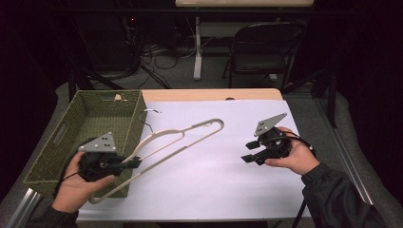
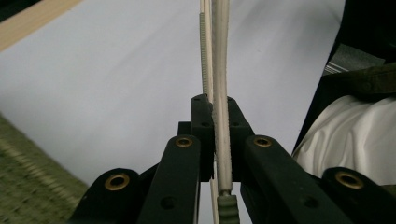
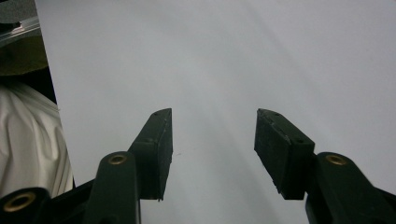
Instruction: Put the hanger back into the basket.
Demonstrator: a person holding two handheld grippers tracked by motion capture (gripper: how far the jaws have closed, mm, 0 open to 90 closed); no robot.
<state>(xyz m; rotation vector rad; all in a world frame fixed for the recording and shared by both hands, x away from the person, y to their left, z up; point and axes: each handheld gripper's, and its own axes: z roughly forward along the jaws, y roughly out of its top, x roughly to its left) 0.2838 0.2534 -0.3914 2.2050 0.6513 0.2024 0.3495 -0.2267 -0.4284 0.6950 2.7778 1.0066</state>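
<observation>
Dark room behind, with a folding chair (image 1: 263,47) and cables on the floor past the far edge. White-covered worktop (image 1: 223,175) with a bare wood strip along its far edge. Green woven basket (image 1: 85,128) sits at the left edge, running from the far-left corner down toward the near-left. Cream plastic hanger (image 1: 176,142) lies slanted across the left half of the worktop, hook end by the basket's far right corner, its low end near the near-left corner beside the basket. Left gripper (image 1: 135,163) at the near-left, jaws pressed tight on one hanger bar; left gripper view shows the pale bar (image 2: 220,93) pinched between both pads and running straight away over the white sheet. Hanger looks lifted at the held end, exact clearance unclear. Right gripper (image 1: 250,151) on the right half of the worktop, well apart from the hanger, jaws spread with nothing between them; right gripper view shows bare white sheet between the pads (image 3: 156,149). Grey plate on top of each gripper.
</observation>
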